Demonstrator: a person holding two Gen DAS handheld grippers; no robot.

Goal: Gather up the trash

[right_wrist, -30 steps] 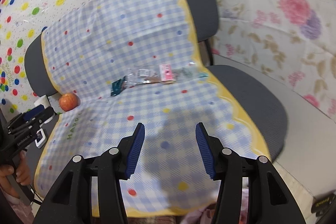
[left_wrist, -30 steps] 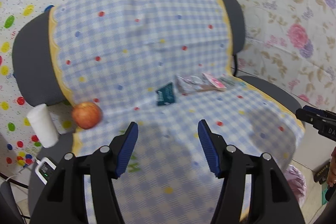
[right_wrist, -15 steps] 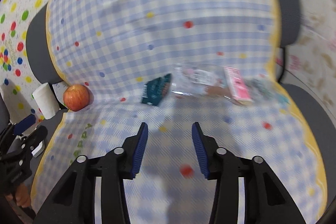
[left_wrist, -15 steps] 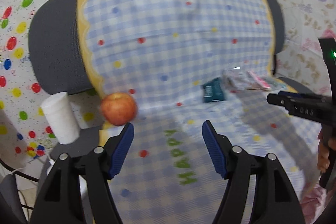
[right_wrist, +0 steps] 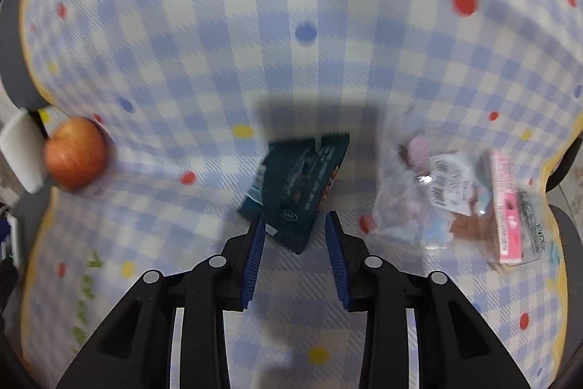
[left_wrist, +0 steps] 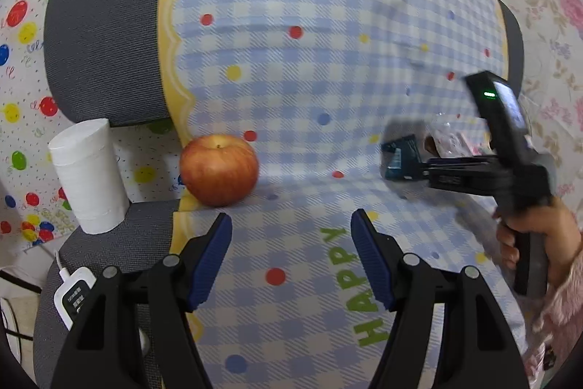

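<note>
A dark teal snack wrapper (right_wrist: 298, 185) lies on the blue checked cloth (right_wrist: 291, 24) over the chair seat. My right gripper (right_wrist: 293, 221) points down at it. Its jaws are closing, with the wrapper's near corner between the fingertips and the pads not pressing on it. To the right lies a clear plastic bag (right_wrist: 455, 199) with a pink packet inside. My left gripper (left_wrist: 291, 225) stands open and empty over the cloth, just in front of a red apple (left_wrist: 218, 170). In the left wrist view the teal wrapper (left_wrist: 400, 157) sits at the right gripper's tip.
A white paper roll (left_wrist: 89, 181) stands on the grey chair (left_wrist: 102, 42) left of the apple. A white charger (left_wrist: 73, 294) with a cable lies at the seat's left edge. A hand (left_wrist: 528, 232) in a pink sleeve holds the right gripper.
Both grippers came closer to the seat. The right one dropped onto the teal wrapper and its jaws narrowed. The left one swung left toward the apple and opened slightly.
</note>
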